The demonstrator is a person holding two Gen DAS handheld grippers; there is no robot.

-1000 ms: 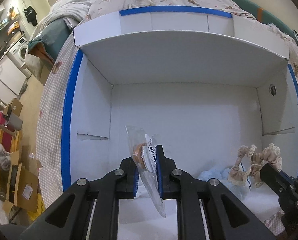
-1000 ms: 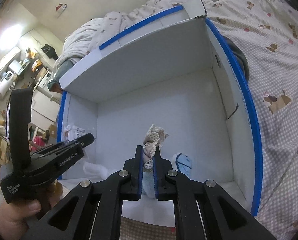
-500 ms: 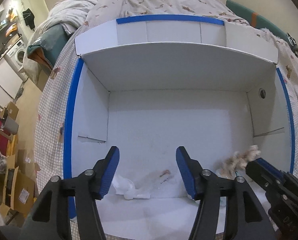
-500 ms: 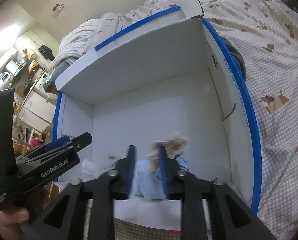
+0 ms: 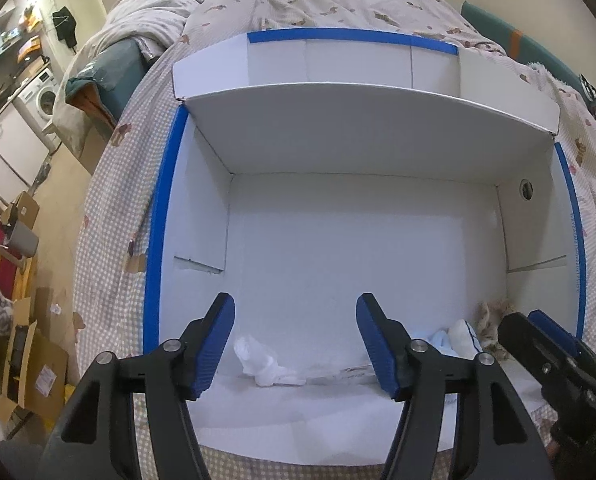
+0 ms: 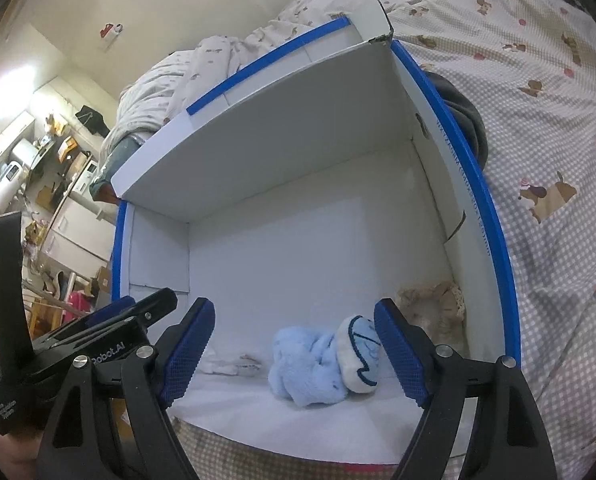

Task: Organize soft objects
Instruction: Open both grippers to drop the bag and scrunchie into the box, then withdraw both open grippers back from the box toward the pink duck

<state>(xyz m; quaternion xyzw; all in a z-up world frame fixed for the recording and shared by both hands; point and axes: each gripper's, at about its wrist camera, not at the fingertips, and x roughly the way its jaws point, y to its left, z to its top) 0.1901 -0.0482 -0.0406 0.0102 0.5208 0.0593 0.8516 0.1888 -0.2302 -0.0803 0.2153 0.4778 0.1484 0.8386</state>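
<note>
A white box [image 5: 362, 128] edged with blue tape lies open on the bed. On its floor near the front lie a clear plastic packet [image 5: 338, 372] and a crumpled white bit [image 5: 258, 360], below my left gripper [image 5: 295, 320], which stands open and holds nothing. A fluffy light blue soft thing [image 6: 306, 364] with a white patch [image 6: 358, 356] rests under my right gripper [image 6: 294, 320], whose jaws are opening with nothing pressed between them. A beige lace scrunchie [image 6: 430, 308] lies in the box's right corner. Each gripper shows in the other's view: the right [image 5: 524, 320], the left [image 6: 146, 302].
The box sits on checked bedding [image 6: 558, 240] with dog prints, and a rumpled duvet [image 5: 338, 4] lies behind it. The box's far flap [image 5: 358, 64] stands up. Left of the bed are cardboard boxes [image 5: 30, 360], a washing machine [image 5: 44, 98] and cluttered shelves.
Both grippers let go. The left opened and the clear packet dropped flat onto the box floor. The right opened and the lace scrunchie fell into the right corner.
</note>
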